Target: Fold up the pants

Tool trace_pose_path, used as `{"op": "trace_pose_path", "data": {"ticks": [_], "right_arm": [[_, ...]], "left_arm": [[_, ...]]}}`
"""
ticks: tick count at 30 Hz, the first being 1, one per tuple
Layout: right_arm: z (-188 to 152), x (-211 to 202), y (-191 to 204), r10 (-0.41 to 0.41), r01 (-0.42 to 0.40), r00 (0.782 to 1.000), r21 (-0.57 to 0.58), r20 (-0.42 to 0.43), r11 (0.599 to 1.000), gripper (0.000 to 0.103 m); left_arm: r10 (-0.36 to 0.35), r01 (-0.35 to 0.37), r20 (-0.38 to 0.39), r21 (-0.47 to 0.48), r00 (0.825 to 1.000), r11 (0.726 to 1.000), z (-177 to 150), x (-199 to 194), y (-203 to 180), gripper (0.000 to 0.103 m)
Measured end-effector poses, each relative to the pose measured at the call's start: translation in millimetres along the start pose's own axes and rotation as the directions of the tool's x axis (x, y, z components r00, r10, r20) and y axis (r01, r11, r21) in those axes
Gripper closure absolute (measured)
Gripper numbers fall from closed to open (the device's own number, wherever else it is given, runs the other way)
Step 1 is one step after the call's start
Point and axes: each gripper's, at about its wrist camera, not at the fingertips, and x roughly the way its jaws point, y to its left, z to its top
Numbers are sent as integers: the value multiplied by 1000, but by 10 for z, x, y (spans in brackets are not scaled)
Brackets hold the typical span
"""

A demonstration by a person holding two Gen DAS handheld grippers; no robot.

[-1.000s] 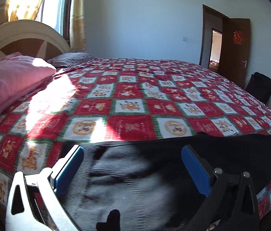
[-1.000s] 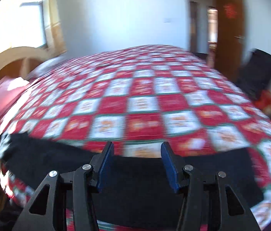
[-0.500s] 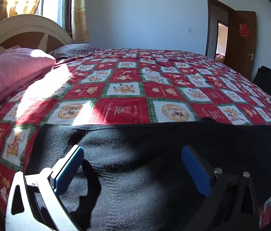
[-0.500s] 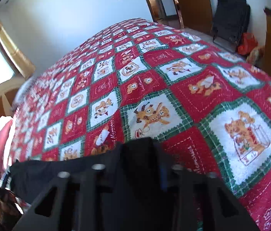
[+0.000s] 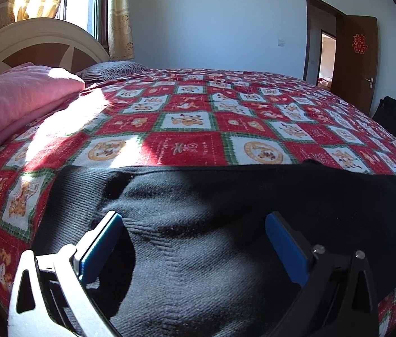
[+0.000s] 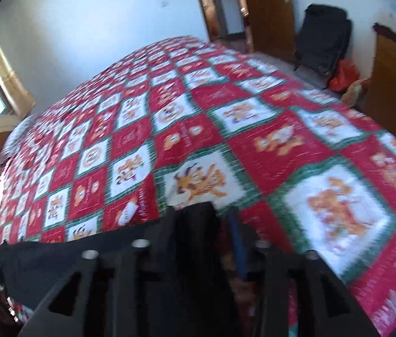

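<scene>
Dark knit pants [image 5: 198,233] lie across the near edge of the bed, waistband end at the left. My left gripper [image 5: 193,238] is open, its blue pads wide apart just above the ribbed waist part, holding nothing. In the right wrist view my right gripper [image 6: 223,224] is shut on the black fabric of the pants [image 6: 85,255]; the cloth drapes over its left finger and stretches away to the left. That view is blurred by motion.
The bed carries a red, white and green checked blanket [image 5: 192,120]. Pink folded bedding [image 5: 20,98] and a headboard [image 5: 29,39] are at the left. A brown door [image 5: 358,59] and a black bag [image 6: 324,39] stand at the right wall.
My left gripper has moved lower and closer over the waist part, staying open. My right gripper has closed on the far pants end and swung, its view tilting and blurring.
</scene>
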Motion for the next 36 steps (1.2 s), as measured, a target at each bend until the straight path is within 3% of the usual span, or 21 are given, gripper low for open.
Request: {"op": "trace_pose_path", "data": {"ticks": [3, 6, 9, 11, 13, 15, 18, 22, 25, 27, 30, 32, 36], "right_arm": [[-111, -394, 99, -75, 79, 993, -40, 96, 996, 53], [-319, -663, 390, -15, 34, 991, -140, 135, 990, 53], [-604, -744, 785, 110, -83, 990, -263, 88, 961, 53], [-809, -675, 1013, 147, -131, 989, -324, 23, 937, 53], [-1019, -537, 1198, 108, -111, 994, -388, -30, 915, 53], [-1200, -340, 1291, 10, -50, 996, -442, -92, 896, 53], [-1263, -357, 1353, -31, -6, 997, -480, -68, 877, 53], [-1187, -510, 1459, -3, -6, 1000, -465, -18, 885, 53], [-1296, -585, 1698, 98, -96, 995, -506, -23, 857, 53], [-1400, -516, 1836, 145, -163, 987, -535, -75, 829, 53], [-1614, -249, 1951, 81, -164, 983, -574, -167, 802, 53], [-1706, -199, 1967, 49, -136, 986, -607, -158, 783, 53], [-1625, -356, 1963, 98, -173, 982, -577, -159, 798, 53]], "left_arm": [[-10, 10, 8, 3, 1000, 1000, -8, -94, -35, 0], [-41, 40, 24, 36, 999, 999, -35, -212, -163, 0], [-68, 66, 17, 96, 998, 993, -78, -243, -366, 0], [-76, 74, 7, 130, 997, 989, -116, -223, -479, 0], [-83, 84, -9, 148, 996, 985, -166, -199, -540, 0], [-86, 88, -21, 156, 996, 984, -207, -173, -557, 0], [-98, 101, -26, 138, 995, 985, -192, -188, -514, 0], [-62, 62, 0, 122, 998, 991, -120, -248, -389, 0], [-28, 27, 9, 80, 1000, 996, -82, -258, -216, 0], [-21, 21, -1, 56, 1000, 998, -94, -241, -108, 0], [2, 0, -28, 54, 1000, 999, -163, -190, 9, 0], [-9, 12, -41, 50, 999, 999, -207, -186, 97, 0], [-16, 16, -10, 73, 1000, 997, -194, -336, 269, 0]]}}
